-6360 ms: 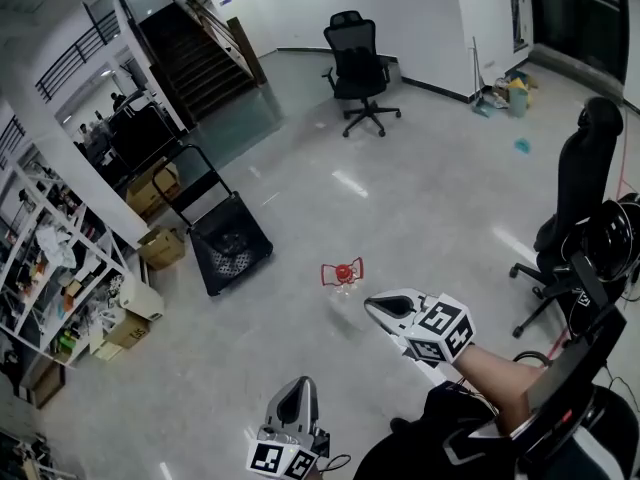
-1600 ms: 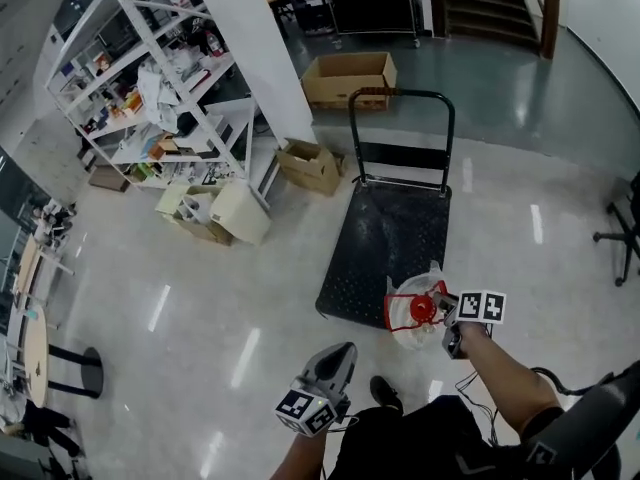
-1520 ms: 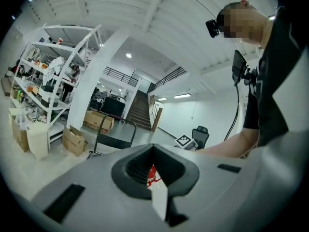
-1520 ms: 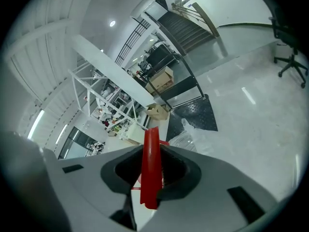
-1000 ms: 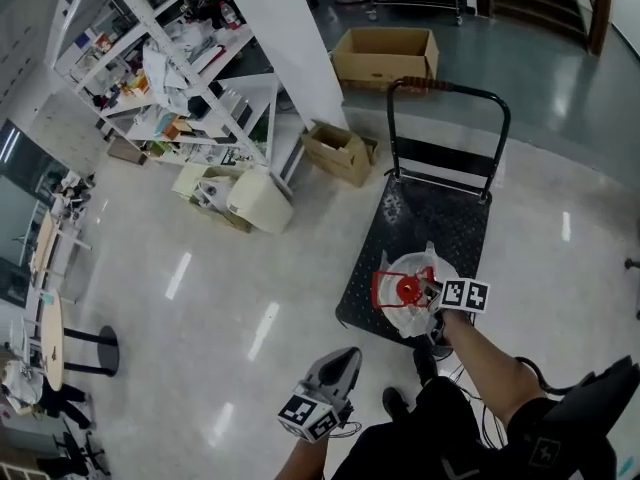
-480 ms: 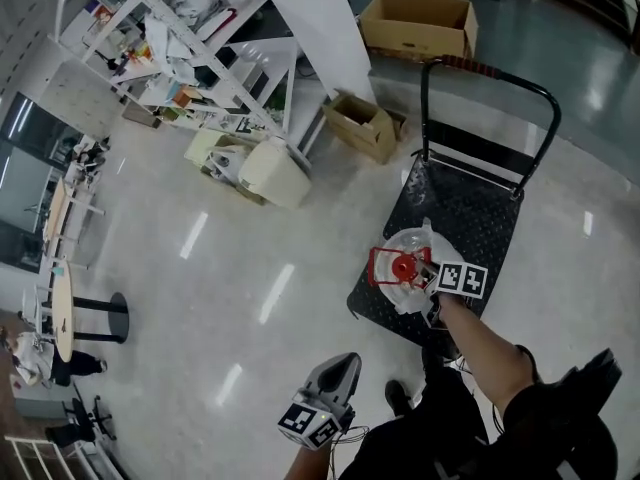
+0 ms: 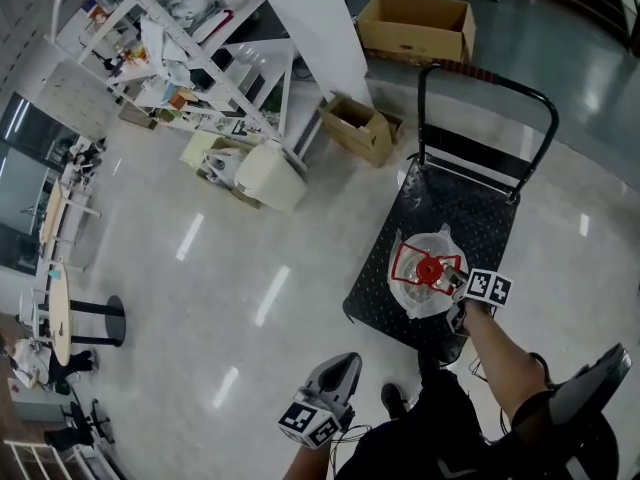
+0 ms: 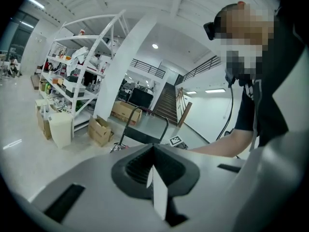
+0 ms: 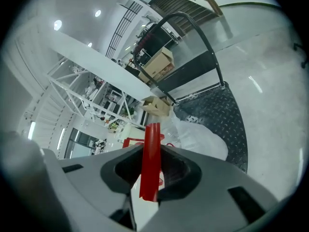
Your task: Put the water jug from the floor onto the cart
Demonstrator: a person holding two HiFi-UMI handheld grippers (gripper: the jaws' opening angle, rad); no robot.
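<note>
We moved jug [image 7: 428, 278] from cart [image 7: 470, 208] edge to over its middle, lower now. Right tongs [image 7: 458, 286] squeeze red handle [image 9: 151, 144]. Left tongs [image 8: 154, 170] pinched together, holding nothing. Looks nearly set down; letting go next.

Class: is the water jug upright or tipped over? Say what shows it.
Upright: seen from above, the water jug shows its red cap uppermost, its red handle held by the right hand-held gripper.
</note>
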